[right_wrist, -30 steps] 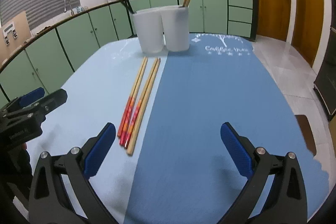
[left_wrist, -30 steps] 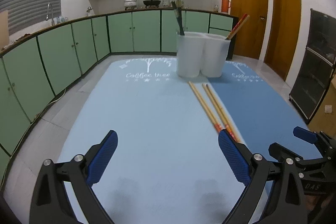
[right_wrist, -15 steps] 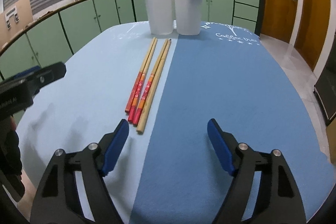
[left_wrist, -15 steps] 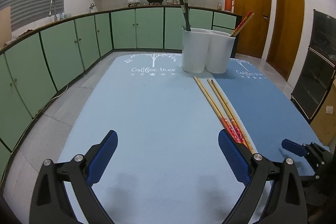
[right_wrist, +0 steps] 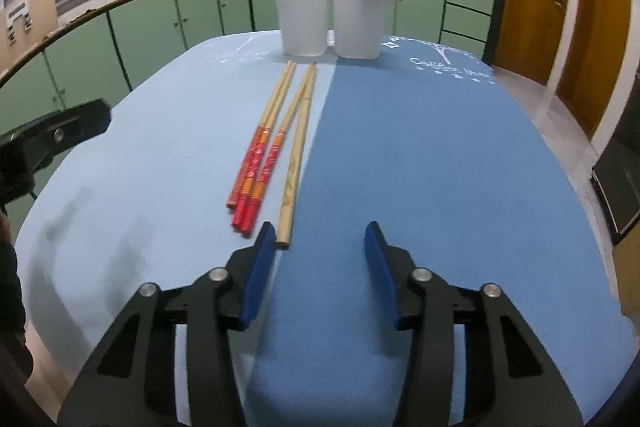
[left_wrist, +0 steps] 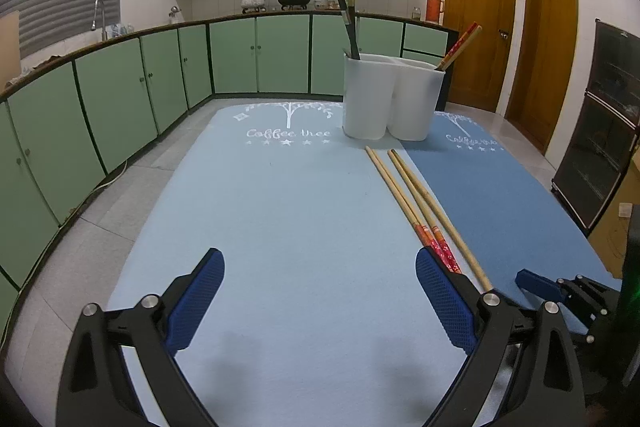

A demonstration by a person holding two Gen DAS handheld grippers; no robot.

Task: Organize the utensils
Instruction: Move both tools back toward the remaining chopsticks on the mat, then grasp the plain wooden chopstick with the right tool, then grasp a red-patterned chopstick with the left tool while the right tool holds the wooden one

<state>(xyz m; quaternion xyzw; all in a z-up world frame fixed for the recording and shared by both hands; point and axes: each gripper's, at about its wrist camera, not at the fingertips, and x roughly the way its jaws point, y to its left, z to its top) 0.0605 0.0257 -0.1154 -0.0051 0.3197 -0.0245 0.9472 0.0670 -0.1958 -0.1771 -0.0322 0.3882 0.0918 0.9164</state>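
Three wooden chopsticks [right_wrist: 280, 143] lie side by side on the blue table mat, two with red ends and one plain; they also show in the left wrist view [left_wrist: 416, 203]. A white two-part utensil holder [right_wrist: 330, 15] stands at the mat's far end, with black chopsticks [left_wrist: 350, 23] in its left part and red-tipped ones [left_wrist: 460, 45] in its right part. My right gripper [right_wrist: 320, 267] is partly open and empty, its left finger just beside the plain chopstick's near end. My left gripper [left_wrist: 318, 301] is wide open and empty, left of the chopsticks.
The mat is light blue on the left [left_wrist: 280, 227] and darker blue on the right [right_wrist: 420, 167]. Green kitchen cabinets [left_wrist: 120, 99] curve around the left and back. Wooden doors [left_wrist: 480, 27] stand at the right. The right gripper shows in the left wrist view [left_wrist: 560, 291].
My right gripper has moved forward to the chopsticks' near ends and its jaws have narrowed. My left gripper has stayed wide open and shifted slightly.
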